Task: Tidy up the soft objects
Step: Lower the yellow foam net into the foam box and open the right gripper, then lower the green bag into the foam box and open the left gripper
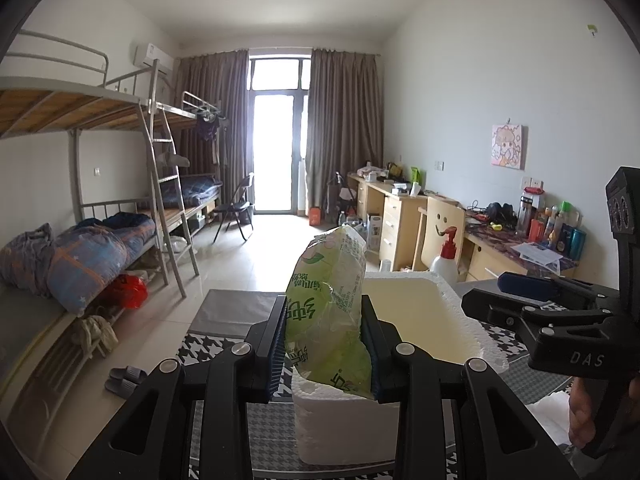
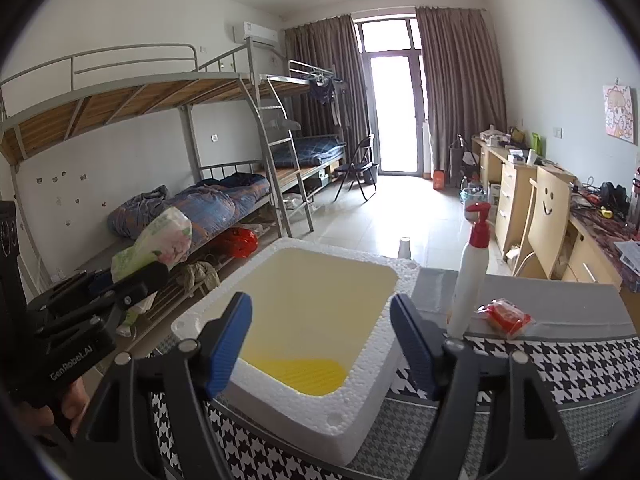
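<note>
The left gripper [image 1: 326,340] is grasping a green tissue pack [image 1: 330,308] above the foam box [image 2: 316,320]. The right gripper [image 2: 320,344] is standing released, with nothing between its jaws.

We are seeing metal bunk beds [image 1: 120,184] lining the left of the frame, wooden desks [image 1: 404,208] standing at right, and brown curtains [image 1: 340,128] flanking a glowing balcony door [image 1: 278,136] at centre.

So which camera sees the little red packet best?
The right wrist view. There the red packet lies in plain sight on the table, beside the white pump bottle. The left wrist view does not show the packet at all, only the bottle's top behind the foam box.
</note>
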Demonstrator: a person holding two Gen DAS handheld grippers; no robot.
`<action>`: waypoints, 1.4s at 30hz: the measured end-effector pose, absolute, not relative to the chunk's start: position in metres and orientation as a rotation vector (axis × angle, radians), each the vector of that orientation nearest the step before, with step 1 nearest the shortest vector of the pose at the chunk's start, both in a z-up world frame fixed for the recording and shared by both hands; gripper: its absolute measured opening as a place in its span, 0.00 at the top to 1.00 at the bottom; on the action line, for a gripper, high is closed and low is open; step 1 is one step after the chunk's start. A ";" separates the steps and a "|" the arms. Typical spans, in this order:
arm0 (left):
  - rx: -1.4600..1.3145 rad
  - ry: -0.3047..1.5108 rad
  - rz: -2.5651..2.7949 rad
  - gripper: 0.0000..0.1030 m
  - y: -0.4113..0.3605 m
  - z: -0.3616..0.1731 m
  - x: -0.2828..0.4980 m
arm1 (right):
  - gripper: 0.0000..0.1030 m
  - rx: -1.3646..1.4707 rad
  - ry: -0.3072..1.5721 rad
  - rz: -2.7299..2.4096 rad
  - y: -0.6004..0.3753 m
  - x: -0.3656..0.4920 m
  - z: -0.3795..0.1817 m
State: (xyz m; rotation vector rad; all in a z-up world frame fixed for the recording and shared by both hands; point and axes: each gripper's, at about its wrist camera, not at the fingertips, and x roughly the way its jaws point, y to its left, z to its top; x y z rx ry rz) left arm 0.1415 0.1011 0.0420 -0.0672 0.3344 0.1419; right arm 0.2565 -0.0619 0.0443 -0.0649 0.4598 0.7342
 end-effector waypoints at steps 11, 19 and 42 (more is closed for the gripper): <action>-0.064 0.342 0.119 0.67 0.100 0.043 0.149 | 0.03 -0.068 0.408 0.684 -0.074 0.256 0.049; -0.060 0.357 0.100 0.67 0.096 0.042 0.157 | 0.03 -0.057 0.408 0.660 -0.090 0.257 0.047; -0.048 0.432 0.064 0.66 0.088 0.037 0.186 | 0.03 -0.018 0.416 0.570 -0.132 0.265 0.037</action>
